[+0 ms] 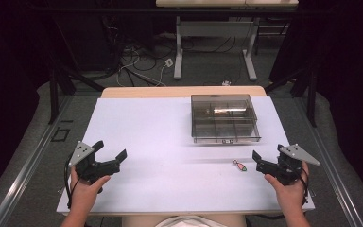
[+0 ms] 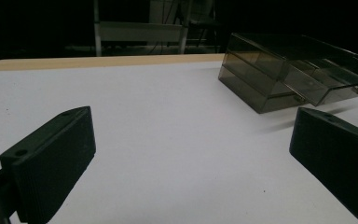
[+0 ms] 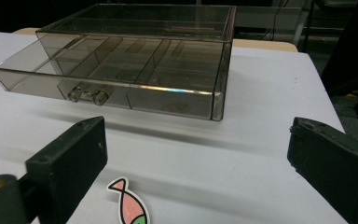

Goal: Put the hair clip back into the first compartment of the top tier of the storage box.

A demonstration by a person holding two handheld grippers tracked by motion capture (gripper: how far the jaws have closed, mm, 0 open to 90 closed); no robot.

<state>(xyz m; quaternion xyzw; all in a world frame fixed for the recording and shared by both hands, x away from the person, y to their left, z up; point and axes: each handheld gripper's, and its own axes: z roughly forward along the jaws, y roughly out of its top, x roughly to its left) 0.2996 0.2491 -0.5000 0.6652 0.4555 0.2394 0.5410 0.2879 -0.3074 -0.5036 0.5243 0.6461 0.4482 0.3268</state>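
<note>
A smoky clear plastic box [image 1: 224,118] with a pulled-out drawer [image 3: 107,77] split into compartments stands on the white table [image 1: 160,142], toward the back right. A small pink and green fish-shaped sticker [image 1: 239,165] lies flat in front of it, and the right gripper view catches the sticker [image 3: 130,205] low between the jaws. At the front left, a hand holds my left gripper [image 1: 109,153] open over bare table. My right gripper [image 1: 267,158] is held at the front right, open and empty, just right of the sticker. The box [image 2: 289,70] sits far right in the left gripper view.
A wooden table edge [image 1: 179,91] runs behind the white top. Beyond it are a desk frame [image 1: 215,52] and loose cables [image 1: 137,61] on the floor. Dark curtains close off both sides.
</note>
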